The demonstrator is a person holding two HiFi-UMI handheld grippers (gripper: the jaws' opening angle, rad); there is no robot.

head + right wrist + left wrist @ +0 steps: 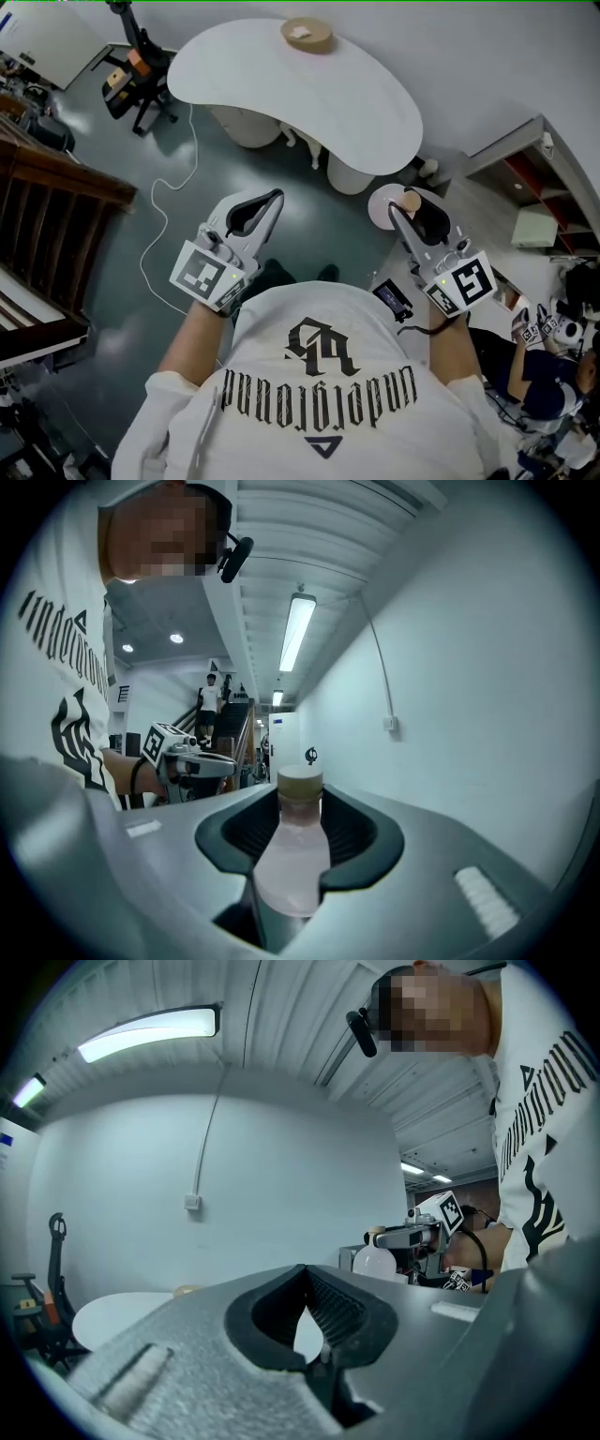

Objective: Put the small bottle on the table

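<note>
1. My right gripper [300, 803] clamps the tan-capped small bottle [292, 855], short of the table [281, 84].
2. My left gripper [305, 1283] is closed and empty.
3. A bowl [307, 34] sits at the table's far edge.
4. My shirt [319, 375] reads "underground".

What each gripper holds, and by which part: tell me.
Right gripper: shut on the small bottle, jaws clamping its body below the cap. Left gripper: jaws together, nothing held.

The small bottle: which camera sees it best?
The right gripper view: the small bottle sits big in the right gripper, cap and body clear. The head view shows only its top; the left gripper view shows it tiny and far.
</note>
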